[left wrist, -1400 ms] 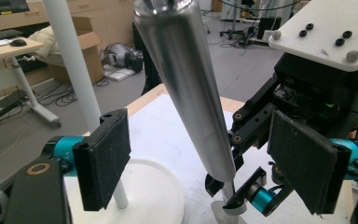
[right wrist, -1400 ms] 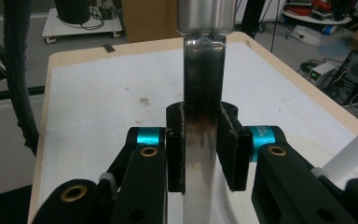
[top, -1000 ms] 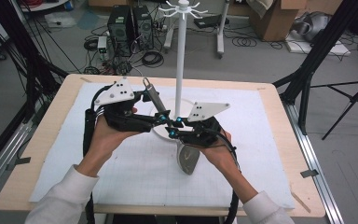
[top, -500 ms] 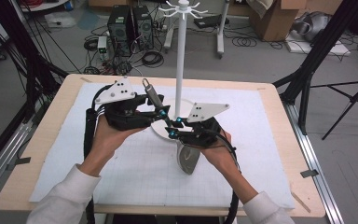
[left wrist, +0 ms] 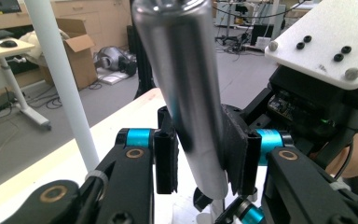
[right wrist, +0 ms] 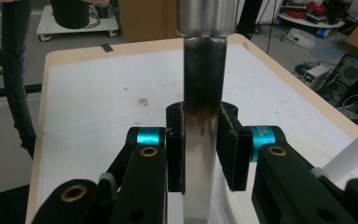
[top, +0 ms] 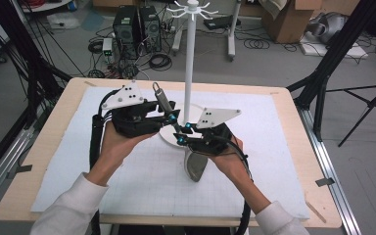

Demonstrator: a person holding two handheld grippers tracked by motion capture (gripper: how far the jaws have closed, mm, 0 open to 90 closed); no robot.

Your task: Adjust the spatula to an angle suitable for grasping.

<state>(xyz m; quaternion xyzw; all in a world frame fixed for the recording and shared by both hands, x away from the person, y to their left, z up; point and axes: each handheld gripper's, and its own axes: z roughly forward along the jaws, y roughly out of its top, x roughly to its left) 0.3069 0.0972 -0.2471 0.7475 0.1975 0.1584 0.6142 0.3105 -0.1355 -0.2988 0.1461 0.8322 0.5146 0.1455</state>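
Your left gripper (top: 172, 117) sits level beside the white stand (top: 189, 63); its jaws have just been closing and now pinch the steel handle (left wrist: 186, 88) of the spatula (top: 195, 164). Your right gripper (top: 182, 134) clamps the flat neck (right wrist: 204, 140) lower down, the blade hanging toward you over the white mat (top: 274, 147). Both wrists are held low, palms under the tools. The wooden table (top: 73, 95) stands among computers (top: 137, 24), cables and boxes (top: 293, 19) on a grey floor.
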